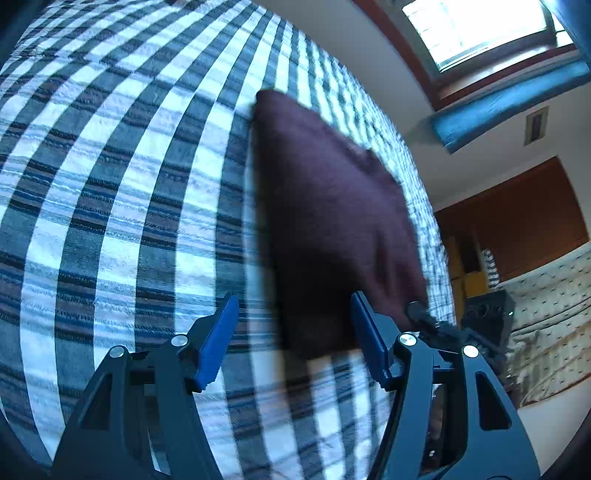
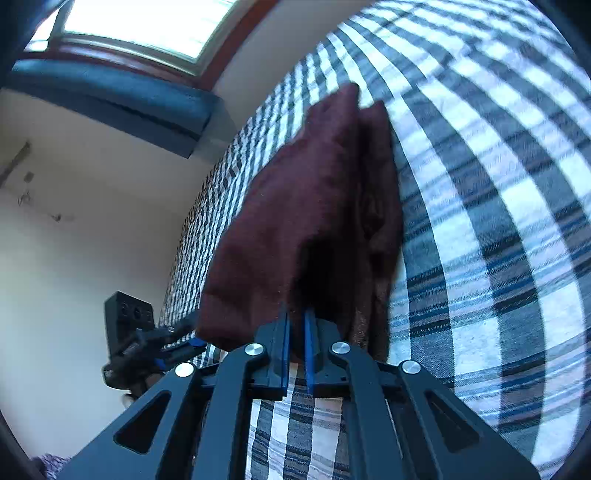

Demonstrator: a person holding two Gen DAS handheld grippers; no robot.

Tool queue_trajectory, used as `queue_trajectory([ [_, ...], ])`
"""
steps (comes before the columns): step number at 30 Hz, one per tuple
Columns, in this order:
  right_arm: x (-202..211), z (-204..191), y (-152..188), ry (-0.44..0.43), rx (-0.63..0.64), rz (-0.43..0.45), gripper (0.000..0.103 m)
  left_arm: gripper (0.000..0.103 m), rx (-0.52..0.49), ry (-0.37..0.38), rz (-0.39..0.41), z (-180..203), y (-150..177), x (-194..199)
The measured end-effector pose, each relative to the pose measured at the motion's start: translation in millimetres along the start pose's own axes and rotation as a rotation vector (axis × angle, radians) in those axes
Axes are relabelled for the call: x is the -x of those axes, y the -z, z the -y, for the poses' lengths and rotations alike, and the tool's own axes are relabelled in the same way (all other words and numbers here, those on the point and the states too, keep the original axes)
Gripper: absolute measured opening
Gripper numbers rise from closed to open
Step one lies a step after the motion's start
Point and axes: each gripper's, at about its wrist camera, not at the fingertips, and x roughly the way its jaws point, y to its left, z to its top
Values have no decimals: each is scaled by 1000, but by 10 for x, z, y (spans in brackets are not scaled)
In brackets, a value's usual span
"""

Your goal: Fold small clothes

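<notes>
A dark maroon cloth (image 1: 332, 221) lies folded on the blue, white and brown checked bedspread (image 1: 110, 184). My left gripper (image 1: 293, 314) is open and empty, its blue pads (image 1: 218, 339) standing on either side of the cloth's near left corner, above it. In the right wrist view my right gripper (image 2: 296, 328) is shut on the near edge of the maroon cloth (image 2: 295, 206) and lifts that layer off the bed; a lower layer stays on the bedspread (image 2: 498, 221). My left gripper (image 2: 184, 345) also shows in the right wrist view, at the left, beside the cloth.
The bed edge runs along the right in the left wrist view, with a window (image 1: 476, 29), a blue curtain rail cover (image 1: 509, 107) and wooden furniture (image 1: 517, 218) beyond. A white wall (image 2: 74, 258) lies left of the bed in the right wrist view.
</notes>
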Motion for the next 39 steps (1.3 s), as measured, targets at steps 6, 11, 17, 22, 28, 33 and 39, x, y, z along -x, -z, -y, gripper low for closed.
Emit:
queue_trajectory([
  [6,14,-47,-6,1,23,1,3,72,-28,18,-21,128,-53,-124],
  [11,45,-1,30,12,29,1,3,28,-14,-65,-122,64,-13,-419],
  [17,-41,295,103,69,-25,-23,2,26,-88,-102,-95,114,29,-418],
  [22,-66,399,110,27,-52,-17,2,26,-114,-108,-87,152,48,-443],
  [28,-51,447,122,8,-56,-17,2,26,-137,-110,-78,102,53,-423],
  [33,-27,474,118,11,-60,-17,2,25,-133,-99,-80,79,75,-405],
  [39,-10,466,121,11,-69,-15,2,26,-136,-92,-78,65,91,-379],
])
